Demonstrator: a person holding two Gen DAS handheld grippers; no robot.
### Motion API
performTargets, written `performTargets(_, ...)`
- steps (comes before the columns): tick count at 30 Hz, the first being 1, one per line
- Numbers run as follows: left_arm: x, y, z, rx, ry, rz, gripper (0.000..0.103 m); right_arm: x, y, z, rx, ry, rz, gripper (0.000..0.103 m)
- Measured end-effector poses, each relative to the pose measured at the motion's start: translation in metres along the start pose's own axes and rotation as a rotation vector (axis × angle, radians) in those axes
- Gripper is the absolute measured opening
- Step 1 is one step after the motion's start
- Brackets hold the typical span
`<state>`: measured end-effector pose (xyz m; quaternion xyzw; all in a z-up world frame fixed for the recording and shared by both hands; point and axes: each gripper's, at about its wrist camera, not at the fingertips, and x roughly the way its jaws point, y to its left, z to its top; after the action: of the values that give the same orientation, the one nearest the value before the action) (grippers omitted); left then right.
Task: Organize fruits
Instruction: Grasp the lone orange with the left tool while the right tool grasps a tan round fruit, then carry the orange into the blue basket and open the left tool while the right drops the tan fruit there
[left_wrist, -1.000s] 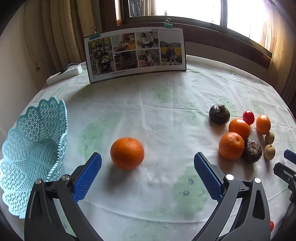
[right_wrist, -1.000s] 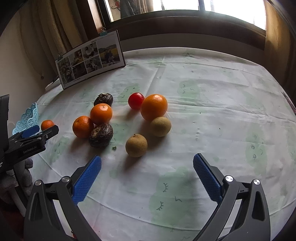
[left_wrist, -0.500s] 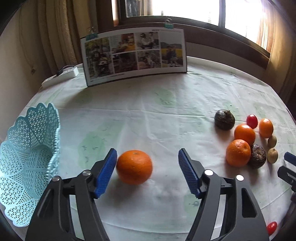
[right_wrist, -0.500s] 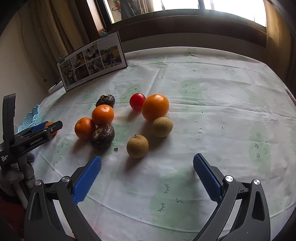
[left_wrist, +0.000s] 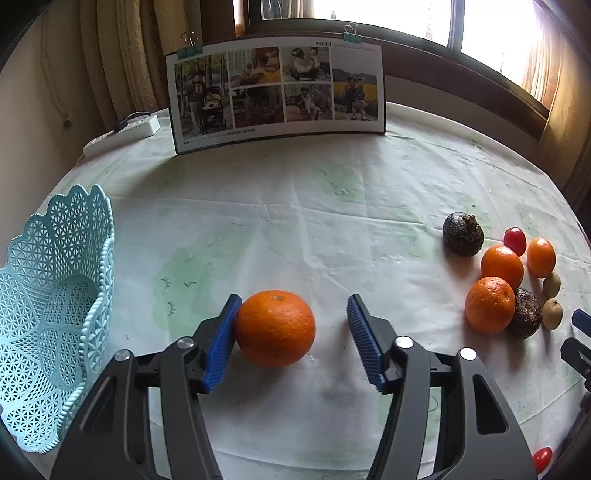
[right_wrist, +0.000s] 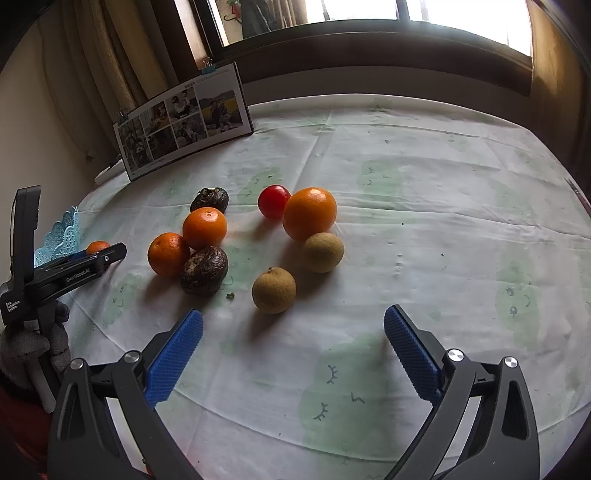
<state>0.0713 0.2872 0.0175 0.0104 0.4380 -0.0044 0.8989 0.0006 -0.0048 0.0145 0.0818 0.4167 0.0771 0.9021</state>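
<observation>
The task had barely begun: the left claw bracketed a lone orange near the counter's front edge, jaws open, one pad touching, while the basket at the left edge looked empty and the right claw gaped open before the fruit cluster.

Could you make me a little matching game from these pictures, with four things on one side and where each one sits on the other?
Things:
1. large round orange
2. pale blue plastic lattice basket
3. photo collage board with binder clips
4. small red cherry tomato

Places:
A. standing at the table's far edge, below the window
B. in the fruit cluster, beside another orange
C. between the open jaws of the left gripper, against one blue pad
D. at the table's left edge, holding no fruit

Pairs: 1-C, 2-D, 3-A, 4-B
</observation>
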Motion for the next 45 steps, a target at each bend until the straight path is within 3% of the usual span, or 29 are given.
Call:
performTargets(3, -0.003, 0.002, -0.001, -0.01, -0.009, 0.017, 0.039, -0.002, 0.0, 0.0, -0.004, 0.0, -0.005, 0.095)
performTargets(8, -0.012, 0.002, -0.007, -0.026, -0.017, -0.016, 0.039, -0.003, -0.001, 0.001, -0.006, 0.006, -0.014, 0.083)
performTargets(10, -0.015, 0.0, -0.009, -0.029, -0.02, -0.031, 0.039, -0.001, 0.001, 0.002, -0.008, 0.014, -0.009, 0.067)
performTargets(13, -0.021, -0.002, -0.012, -0.034, -0.029, -0.05, 0.039, 0.004, 0.007, 0.004, -0.027, 0.029, -0.005, 0.053)
performTargets(25, -0.042, 0.006, -0.021, -0.068, -0.062, -0.066, 0.039, 0.021, 0.02, 0.011, -0.074, 0.046, -0.068, 0.028)
performTargets(45, -0.081, 0.038, -0.025, -0.109, -0.173, -0.059, 0.039, -0.001, 0.047, 0.014, -0.099, -0.004, -0.109, 0.027)
